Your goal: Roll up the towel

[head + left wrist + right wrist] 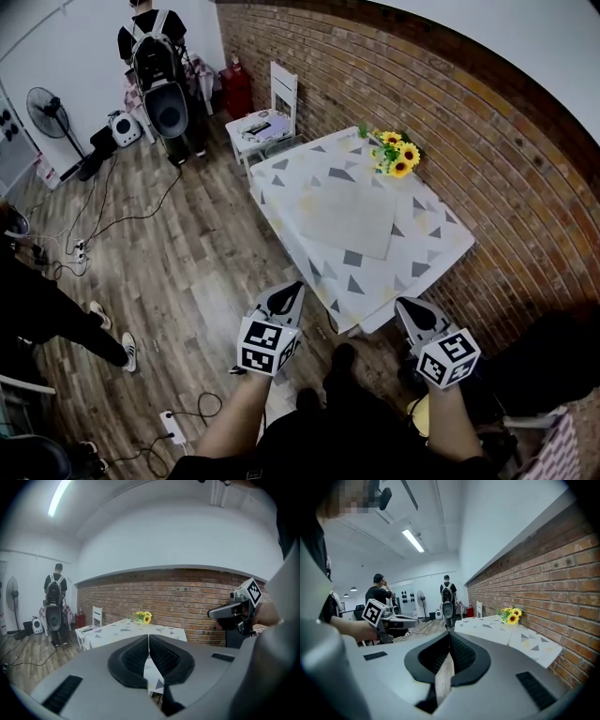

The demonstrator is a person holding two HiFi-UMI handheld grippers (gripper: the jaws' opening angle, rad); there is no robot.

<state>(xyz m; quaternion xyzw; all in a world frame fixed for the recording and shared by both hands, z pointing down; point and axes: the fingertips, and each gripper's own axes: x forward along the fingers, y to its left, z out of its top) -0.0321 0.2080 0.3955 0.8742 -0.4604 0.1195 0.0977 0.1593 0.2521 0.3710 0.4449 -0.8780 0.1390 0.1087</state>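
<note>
A grey towel (349, 217) lies spread flat in the middle of a table (441, 246) covered with a white cloth printed with triangles. Both grippers hover short of the table's near edge, above the wooden floor and apart from the towel. My left gripper (296, 289) is shut with nothing between its jaws, which meet tip to tip in the left gripper view (149, 637). My right gripper (404, 306) is shut and empty too, its pads pressed together (450, 635). Each gripper view shows the table ahead, but the towel is not distinguishable there.
Sunflowers (397, 155) stand at the table's far corner by the brick wall (497, 159). A white chair (269, 117) sits beyond the table. A person with a backpack (157, 56) stands at the back, another's leg (70, 323) is at left. Cables and a power strip (172, 427) lie on the floor.
</note>
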